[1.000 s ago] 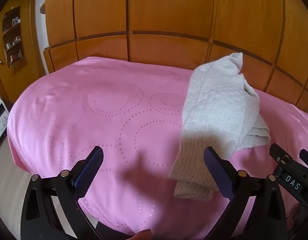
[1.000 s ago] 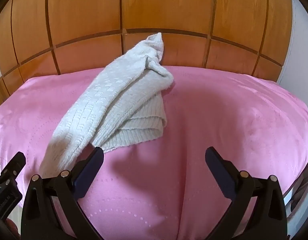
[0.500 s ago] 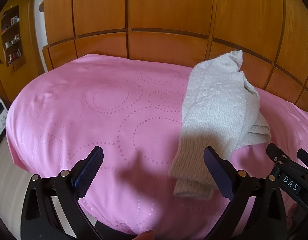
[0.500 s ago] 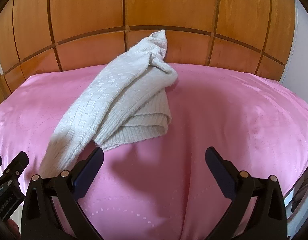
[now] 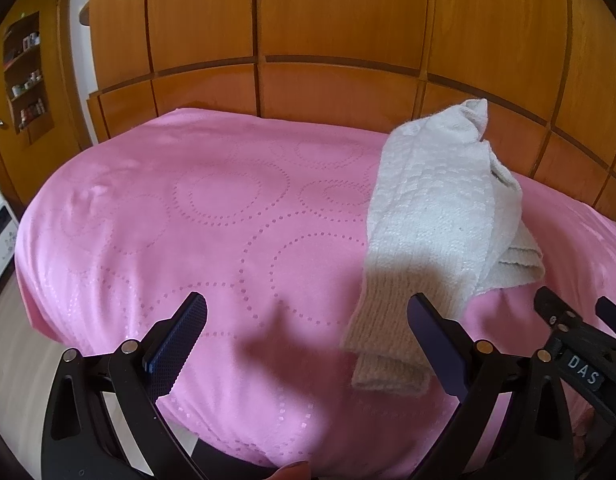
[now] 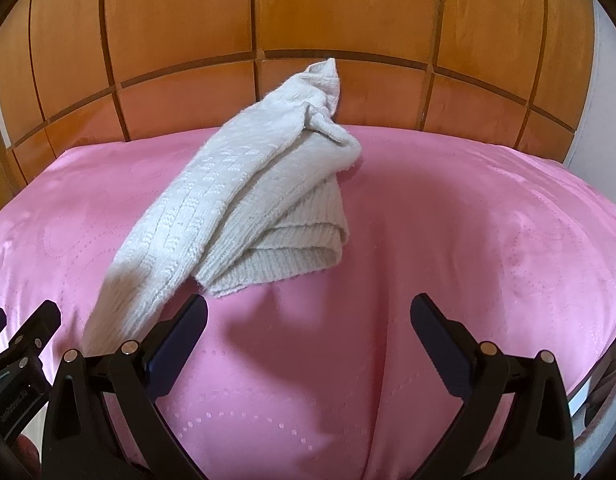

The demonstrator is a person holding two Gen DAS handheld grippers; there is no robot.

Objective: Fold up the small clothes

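A cream knit sweater (image 6: 243,200) lies bunched and unfolded on a pink bedspread (image 6: 448,240) near the wooden headboard (image 6: 348,12), as the left gripper (image 5: 305,334) and right gripper (image 6: 308,330) hover empty, fingers wide apart, folding apparently not begun.

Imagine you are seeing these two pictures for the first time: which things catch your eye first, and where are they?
A crumpled white knitted garment lies bunched on a bright pink bedspread, its far end against the wooden headboard. In front, the open right claw hovers over bare bedspread, while the open left claw has the garment's ribbed cuff near its right finger.
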